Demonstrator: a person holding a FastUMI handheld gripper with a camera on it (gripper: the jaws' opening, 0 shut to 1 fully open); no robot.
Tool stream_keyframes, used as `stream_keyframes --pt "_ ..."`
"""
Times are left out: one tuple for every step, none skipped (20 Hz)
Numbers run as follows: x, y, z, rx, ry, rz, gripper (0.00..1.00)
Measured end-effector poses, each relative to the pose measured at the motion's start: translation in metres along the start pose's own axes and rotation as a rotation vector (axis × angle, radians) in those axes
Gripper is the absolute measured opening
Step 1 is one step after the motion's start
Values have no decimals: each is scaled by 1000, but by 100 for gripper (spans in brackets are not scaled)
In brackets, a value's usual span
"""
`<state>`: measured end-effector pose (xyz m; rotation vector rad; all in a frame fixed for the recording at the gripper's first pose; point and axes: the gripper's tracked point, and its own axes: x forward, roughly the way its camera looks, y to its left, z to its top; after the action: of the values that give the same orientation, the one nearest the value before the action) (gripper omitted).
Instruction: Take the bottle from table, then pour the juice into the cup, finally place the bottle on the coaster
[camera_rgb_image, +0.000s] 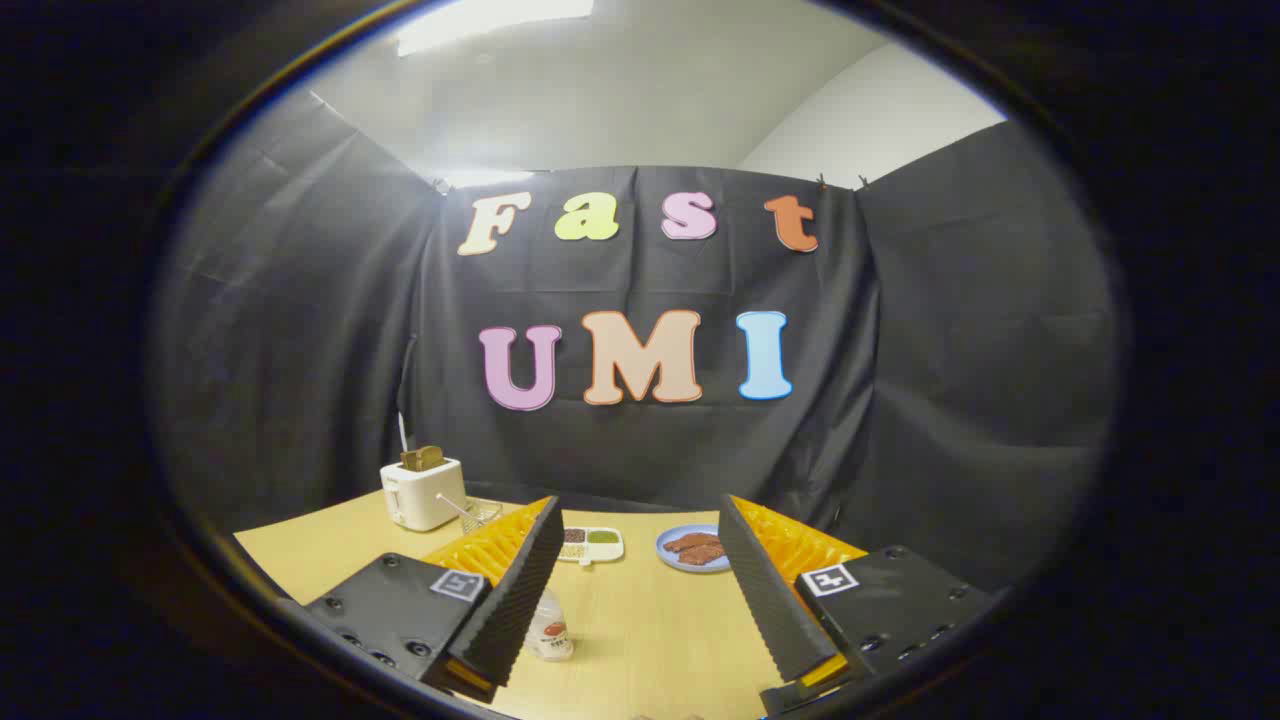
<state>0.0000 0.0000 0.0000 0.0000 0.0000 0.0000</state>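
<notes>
My gripper (640, 590) stands open above the wooden table (660, 630), its two black ribbed fingers (515, 590) spread wide with nothing between them. A small clear bottle (549, 628) with a red label stands on the table just beside the inner edge of the left finger, partly hidden behind it. I cannot make out a cup or a coaster.
A white toaster (422, 492) with toast in it stands at the table's back left, with a small wire rack (478, 513) next to it. A white divided dish (592, 543) and a blue plate (693, 549) with brown food lie beyond the fingers.
</notes>
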Motion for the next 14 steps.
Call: stream_keyframes --pt "0 0 0 -3 -1 -1 100" --pt "0 1 2 -7 -3 -2 100" --pt "-1 0 3 -9 -3 -2 100" --pt "-1 1 4 -10 -3 0 100" --pt "-1 3 4 -9 -5 2 100" --pt "0 4 6 -9 -6 4 100" --pt "-1 3 5 -11 -5 5 100" --pt "0 4 6 -14 -5 5 100" --pt "1 3 6 -18 -4 4 100" --pt "2 3 6 -22 -3 3 100" --pt "2 4 6 -23 -2 4 100" --pt "3 5 7 -22 0 6 100" --pt "3 7 8 -19 2 10 100" --pt "3 9 9 -19 4 14 100"
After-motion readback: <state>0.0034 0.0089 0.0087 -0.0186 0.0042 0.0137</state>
